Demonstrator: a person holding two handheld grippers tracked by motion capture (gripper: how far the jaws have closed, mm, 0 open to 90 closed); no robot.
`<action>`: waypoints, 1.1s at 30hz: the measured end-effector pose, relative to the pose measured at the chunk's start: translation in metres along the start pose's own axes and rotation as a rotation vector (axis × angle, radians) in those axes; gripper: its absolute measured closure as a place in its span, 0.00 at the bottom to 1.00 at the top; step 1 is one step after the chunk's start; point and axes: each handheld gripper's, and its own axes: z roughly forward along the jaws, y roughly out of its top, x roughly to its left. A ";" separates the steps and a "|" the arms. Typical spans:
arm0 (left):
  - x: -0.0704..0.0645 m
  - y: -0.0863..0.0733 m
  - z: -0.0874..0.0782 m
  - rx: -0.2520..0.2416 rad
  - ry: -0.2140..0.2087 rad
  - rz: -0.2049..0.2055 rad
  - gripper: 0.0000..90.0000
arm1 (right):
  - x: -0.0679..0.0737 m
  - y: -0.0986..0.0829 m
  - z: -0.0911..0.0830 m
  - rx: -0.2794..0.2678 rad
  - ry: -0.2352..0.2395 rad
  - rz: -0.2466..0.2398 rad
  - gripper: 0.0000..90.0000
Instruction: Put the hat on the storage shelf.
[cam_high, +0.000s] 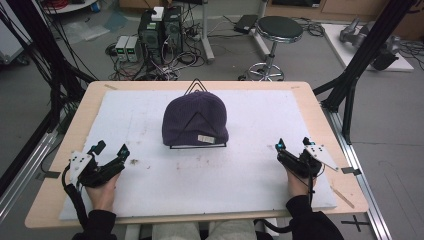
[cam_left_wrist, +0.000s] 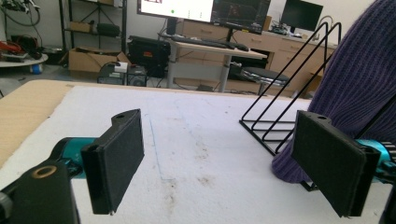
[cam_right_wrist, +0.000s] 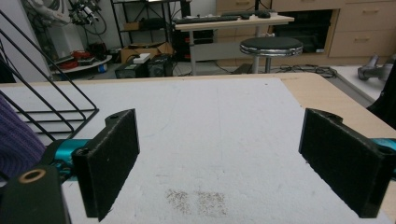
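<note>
One purple knit hat (cam_high: 195, 119) sits draped over one black wire stand (cam_high: 198, 146) at the white mat's (cam_high: 250, 175) centre. Two grippers rest on the mat: left gripper (cam_high: 111, 149) at 8 o'clock, right gripper (cam_high: 292, 144) at 4 o'clock, both jaws spread wide, empty.

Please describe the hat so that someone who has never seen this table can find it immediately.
On the white board covering the wooden table, look at the middle, toward the far edge. The purple knitted hat hangs over a black wire stand; it is the only soft, coloured thing there, with a small pale label.
</note>
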 end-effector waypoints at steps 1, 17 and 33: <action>0.000 0.000 0.000 -0.002 -0.002 -0.002 0.19 | 0.000 0.000 0.000 0.000 0.000 -0.001 0.13; -0.001 -0.002 0.002 0.006 -0.022 -0.001 0.20 | 0.002 0.000 0.000 0.010 0.017 -0.003 0.13; -0.001 -0.002 0.003 0.010 -0.031 -0.004 0.20 | 0.001 -0.001 0.001 0.020 0.026 -0.014 0.13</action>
